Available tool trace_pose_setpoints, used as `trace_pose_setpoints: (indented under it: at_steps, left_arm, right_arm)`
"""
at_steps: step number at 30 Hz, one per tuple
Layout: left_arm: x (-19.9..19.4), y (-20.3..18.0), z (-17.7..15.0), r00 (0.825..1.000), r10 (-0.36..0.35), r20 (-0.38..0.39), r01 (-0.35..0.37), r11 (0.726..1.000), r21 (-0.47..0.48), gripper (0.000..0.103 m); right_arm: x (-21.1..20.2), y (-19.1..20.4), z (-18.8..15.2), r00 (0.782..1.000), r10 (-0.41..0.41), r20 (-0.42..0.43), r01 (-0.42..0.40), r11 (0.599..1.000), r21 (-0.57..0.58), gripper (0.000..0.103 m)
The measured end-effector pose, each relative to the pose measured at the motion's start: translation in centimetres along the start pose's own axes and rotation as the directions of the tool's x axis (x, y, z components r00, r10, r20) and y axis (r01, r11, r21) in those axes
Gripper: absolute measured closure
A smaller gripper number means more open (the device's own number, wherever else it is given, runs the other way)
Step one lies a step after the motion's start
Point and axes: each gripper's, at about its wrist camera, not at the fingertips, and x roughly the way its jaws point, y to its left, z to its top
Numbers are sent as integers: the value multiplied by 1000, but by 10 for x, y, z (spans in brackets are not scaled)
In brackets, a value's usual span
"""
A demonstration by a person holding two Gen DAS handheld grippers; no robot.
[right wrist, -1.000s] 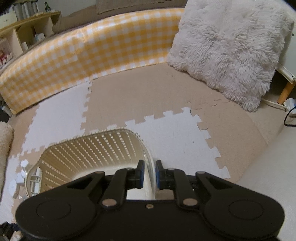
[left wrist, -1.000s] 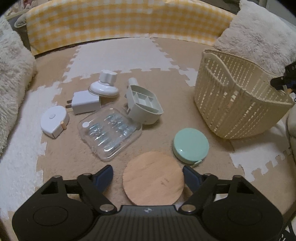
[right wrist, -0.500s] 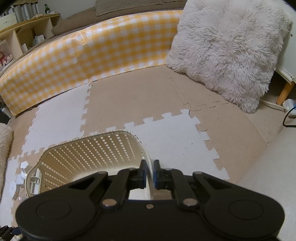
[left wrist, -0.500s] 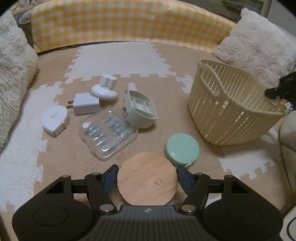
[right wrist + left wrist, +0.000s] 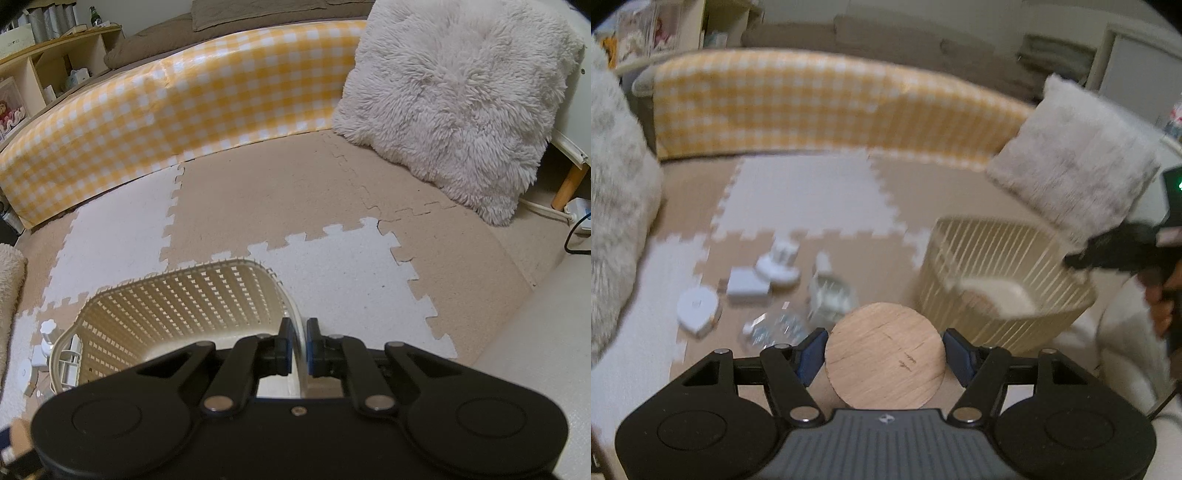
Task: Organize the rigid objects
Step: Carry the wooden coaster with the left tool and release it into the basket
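My left gripper (image 5: 885, 350) is shut on a round wooden disc (image 5: 885, 354), held off the mat with a blue pad on each side of it. The cream slatted basket (image 5: 1001, 291) stands to its right. My right gripper (image 5: 298, 345) is shut on the near rim of that basket (image 5: 192, 295), one pad inside and one outside. In the left wrist view the right gripper (image 5: 1071, 263) shows as a black shape on the basket's far right rim, with a hand behind it. The picture there is blurred.
On the foam mat to the left lie a white charger (image 5: 748, 286), a white tape measure (image 5: 698, 312), a white knobbed piece (image 5: 779, 266), a grey organiser (image 5: 831, 295) and a clear case (image 5: 775, 328). A yellow checked bumper (image 5: 177, 110) and a fluffy cushion (image 5: 458, 103) border the mat.
My left gripper closed on the wooden disc and lifted it off the mat, tilting the view upward; the green round case is out of sight. The right gripper kept still on the basket rim.
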Motion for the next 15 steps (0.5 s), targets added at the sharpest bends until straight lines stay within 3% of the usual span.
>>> trace_pose_setpoints:
  at_steps: [9,15]
  left_arm:
    - [4,-42,33,995,-83,63,79,994,74,35]
    - [34,-71,48,993,-117,30,111,982,154,35]
  right_arm:
    - [0,0,0,1000,0,0,0,1000,0,95]
    - [0,0,0,1000,0,0,0,1000,0,95]
